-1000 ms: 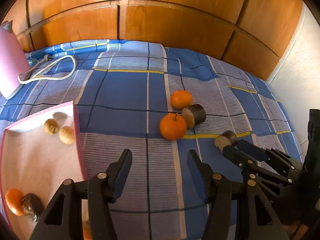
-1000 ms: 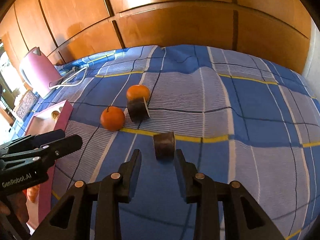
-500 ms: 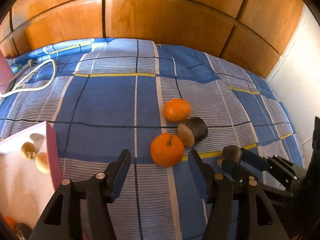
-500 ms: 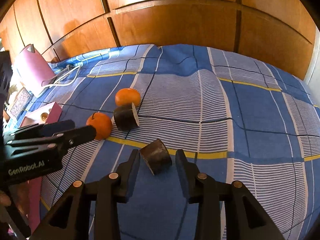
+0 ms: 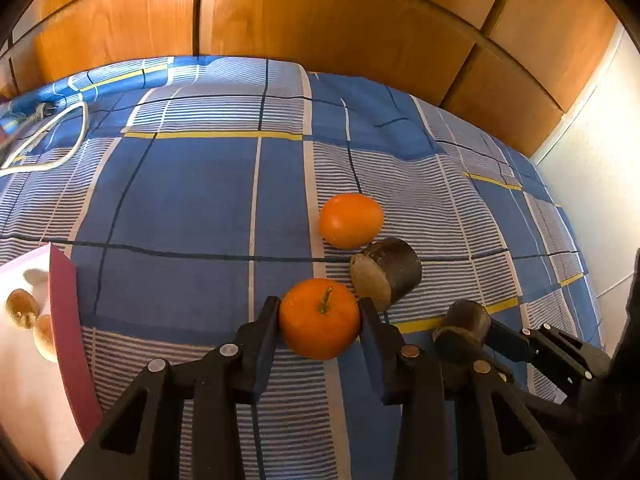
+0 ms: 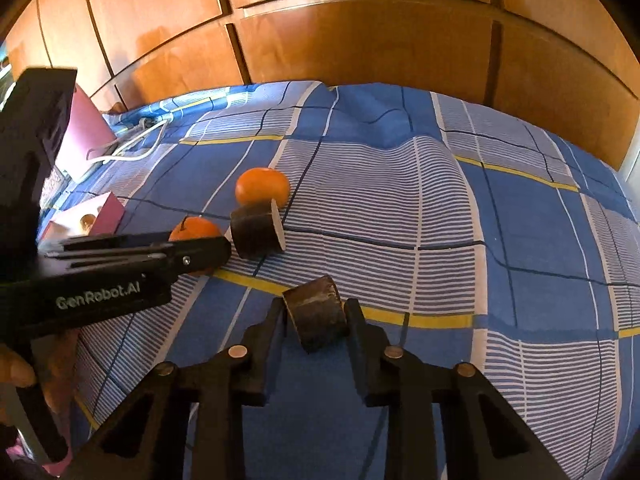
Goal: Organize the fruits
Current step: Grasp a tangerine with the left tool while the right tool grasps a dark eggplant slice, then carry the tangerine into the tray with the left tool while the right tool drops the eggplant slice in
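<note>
- L gripper (image 5: 320, 312) jaws bracket stemmed orange (image 5: 320, 324), touching both sides, on the bedsheet (image 5: 180, 192).
- R gripper (image 6: 316, 312) jaws pinch dark cut piece (image 6: 316, 312), axis crosswise.
- Pink tray (image 5: 24, 380) lies near-left; L closer.

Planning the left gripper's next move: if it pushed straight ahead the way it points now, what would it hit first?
The left gripper already has the stemmed orange between its fingers, so that comes first. Beyond it, slightly right, lies the dark cut piece; depth there is unclear.
</note>
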The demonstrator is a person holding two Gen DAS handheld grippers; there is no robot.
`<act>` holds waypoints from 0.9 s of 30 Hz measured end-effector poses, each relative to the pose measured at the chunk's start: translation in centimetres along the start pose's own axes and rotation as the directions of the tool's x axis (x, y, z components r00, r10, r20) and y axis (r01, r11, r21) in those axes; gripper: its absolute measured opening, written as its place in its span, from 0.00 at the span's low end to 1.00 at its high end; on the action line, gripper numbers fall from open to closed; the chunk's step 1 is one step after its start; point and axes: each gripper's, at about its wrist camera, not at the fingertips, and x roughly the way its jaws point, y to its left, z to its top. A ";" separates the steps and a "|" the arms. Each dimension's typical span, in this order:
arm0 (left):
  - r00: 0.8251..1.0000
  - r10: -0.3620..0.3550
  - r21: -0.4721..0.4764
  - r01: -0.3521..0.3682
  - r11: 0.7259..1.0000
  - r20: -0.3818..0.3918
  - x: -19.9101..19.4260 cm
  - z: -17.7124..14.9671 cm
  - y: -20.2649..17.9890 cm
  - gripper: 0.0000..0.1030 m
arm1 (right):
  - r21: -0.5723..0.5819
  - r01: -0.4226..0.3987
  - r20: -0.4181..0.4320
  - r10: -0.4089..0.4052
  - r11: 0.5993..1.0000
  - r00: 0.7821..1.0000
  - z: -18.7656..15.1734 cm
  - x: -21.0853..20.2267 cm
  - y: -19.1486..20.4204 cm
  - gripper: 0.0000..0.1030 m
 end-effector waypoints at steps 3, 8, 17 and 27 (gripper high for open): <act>1.000 0.007 -0.008 -0.007 1.000 -0.002 -0.4 -0.5 -0.1 0.38 | 0.000 -0.005 -0.006 0.005 1.000 1.000 0.1 0.0 0.0 0.23; 0.999 0.036 -0.008 -0.036 0.999 0.000 -1.4 -2.0 -0.5 0.38 | 0.000 0.000 -0.012 0.000 1.000 1.000 -0.3 -0.4 0.1 0.23; 0.998 0.064 -0.018 -0.064 0.998 0.002 -3.4 -5.4 -1.3 0.38 | -0.008 -0.030 -0.037 0.030 1.000 0.999 -1.8 -1.5 0.9 0.23; 0.997 0.063 0.011 -0.064 0.998 0.036 -5.0 -9.0 -2.4 0.38 | 0.017 -0.113 -0.048 0.114 0.993 0.992 -3.6 -2.5 1.4 0.23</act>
